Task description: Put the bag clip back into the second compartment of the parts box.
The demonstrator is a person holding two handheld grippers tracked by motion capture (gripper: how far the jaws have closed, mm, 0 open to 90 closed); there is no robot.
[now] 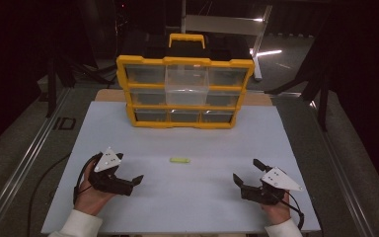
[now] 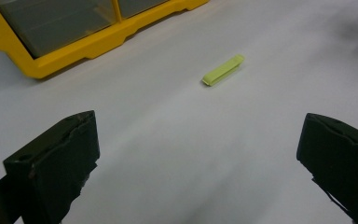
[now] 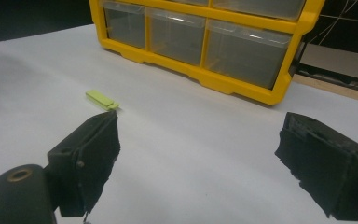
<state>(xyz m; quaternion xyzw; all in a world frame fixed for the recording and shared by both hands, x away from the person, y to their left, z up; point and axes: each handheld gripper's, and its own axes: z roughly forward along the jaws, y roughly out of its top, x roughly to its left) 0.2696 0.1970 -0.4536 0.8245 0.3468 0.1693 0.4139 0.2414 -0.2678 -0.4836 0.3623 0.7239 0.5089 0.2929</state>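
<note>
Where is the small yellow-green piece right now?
In the high view the yellow-green piece lies flat mid-table, between the left gripper and right gripper, in front of the yellow drawer organizer.

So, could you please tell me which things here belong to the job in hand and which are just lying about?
In the job:
- yellow-green clip, on the white table
- left hand-held gripper, open
- right hand-held gripper, open

Just there:
- yellow drawer organiser, drawers shut, untouched

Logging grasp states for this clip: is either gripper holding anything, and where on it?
Nothing is held. The left gripper and right gripper are both open, and the yellow-green clip lies untouched on the table between them.
</note>
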